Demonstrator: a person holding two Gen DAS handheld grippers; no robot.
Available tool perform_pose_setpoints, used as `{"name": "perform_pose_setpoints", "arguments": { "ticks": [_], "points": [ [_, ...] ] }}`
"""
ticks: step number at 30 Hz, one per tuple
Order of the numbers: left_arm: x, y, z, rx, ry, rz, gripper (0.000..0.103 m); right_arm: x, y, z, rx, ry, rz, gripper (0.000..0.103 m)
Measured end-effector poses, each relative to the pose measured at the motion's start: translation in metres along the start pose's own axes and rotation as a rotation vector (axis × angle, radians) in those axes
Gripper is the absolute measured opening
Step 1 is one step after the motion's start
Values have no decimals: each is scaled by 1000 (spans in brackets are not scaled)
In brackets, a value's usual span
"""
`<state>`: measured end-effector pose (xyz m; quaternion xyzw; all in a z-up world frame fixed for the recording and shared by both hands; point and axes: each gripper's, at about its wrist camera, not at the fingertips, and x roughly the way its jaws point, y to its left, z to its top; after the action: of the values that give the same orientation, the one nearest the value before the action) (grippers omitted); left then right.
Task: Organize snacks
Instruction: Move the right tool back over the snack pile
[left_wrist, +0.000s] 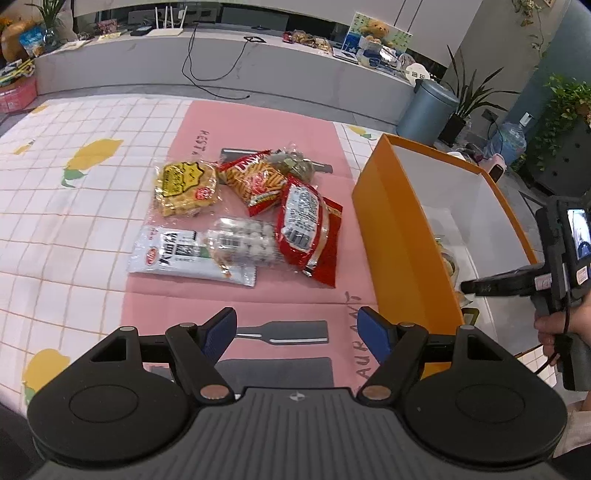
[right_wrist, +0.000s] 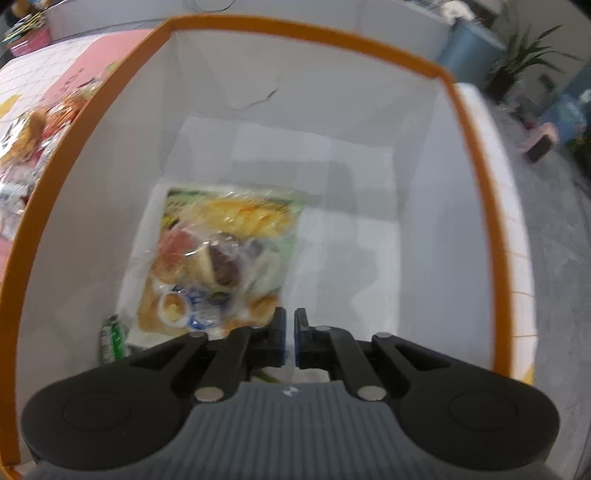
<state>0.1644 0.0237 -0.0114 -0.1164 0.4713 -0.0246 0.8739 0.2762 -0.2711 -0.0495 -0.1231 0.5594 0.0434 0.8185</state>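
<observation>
Long grey counter (left_wrist: 207, 70) along the far wall, blue-grey bin (left_wrist: 424, 110), potted plants (left_wrist: 565, 122), probably grey flooring.

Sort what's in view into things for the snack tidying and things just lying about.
Job: orange box; snack pile on the pink mat; snack packet already in the box; left gripper; right gripper.

Lying about: grey bin; router; teddy bear; potted plants.
</observation>
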Motion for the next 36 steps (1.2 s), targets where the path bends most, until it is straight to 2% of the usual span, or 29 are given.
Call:
{"name": "perform_pose_setpoints", "arguments": {
  "ticks": [3,4,5,7,10,12,14,16,19,20,22,24,27,29,32,36],
  "points": [
    [-13,5,-3,12,-31,24,87,-20,-1,-2,40,-60,-56,7],
    [-16,8,-3,13,-37,32,87,-28,0,-3,62,-89,-54,13],
    [-20,10,-4,14,-43,39,87,-36,1,-5,81,-119,-49,24],
    [-27,16,-5,12,-59,51,87,-55,6,-11,106,-188,-37,29],
    [-39,24,-6,25,-89,73,87,-87,13,-20,157,-301,42,30],
    [-45,30,-7,34,-102,81,87,-105,27,-23,170,-365,93,37],
    [-50,37,-8,36,-112,83,87,-122,46,-26,137,-421,113,57],
    [-55,45,-9,34,-123,94,87,-133,69,-27,94,-468,145,62],
    [-59,60,-8,41,-142,109,88,-145,104,-27,54,-529,229,63],
    [-59,64,-8,51,-151,108,89,-147,114,-25,57,-564,254,69],
    [-56,74,-6,81,-170,103,90,-146,128,-23,103,-628,283,80],
    [-47,87,-3,81,-169,118,90,-136,146,-19,137,-657,330,81],
    [-31,106,1,40,-162,127,90,-116,180,-15,86,-657,370,86],
    [-17,120,2,19,-166,106,90,-102,198,-14,41,-649,367,98],
    [2,136,1,7,-170,71,90,-77,219,-12,-15,-637,351,98],
    [29,142,-2,53,-159,63,90,-49,227,-9,-80,-626,296,99]
  ]
}}
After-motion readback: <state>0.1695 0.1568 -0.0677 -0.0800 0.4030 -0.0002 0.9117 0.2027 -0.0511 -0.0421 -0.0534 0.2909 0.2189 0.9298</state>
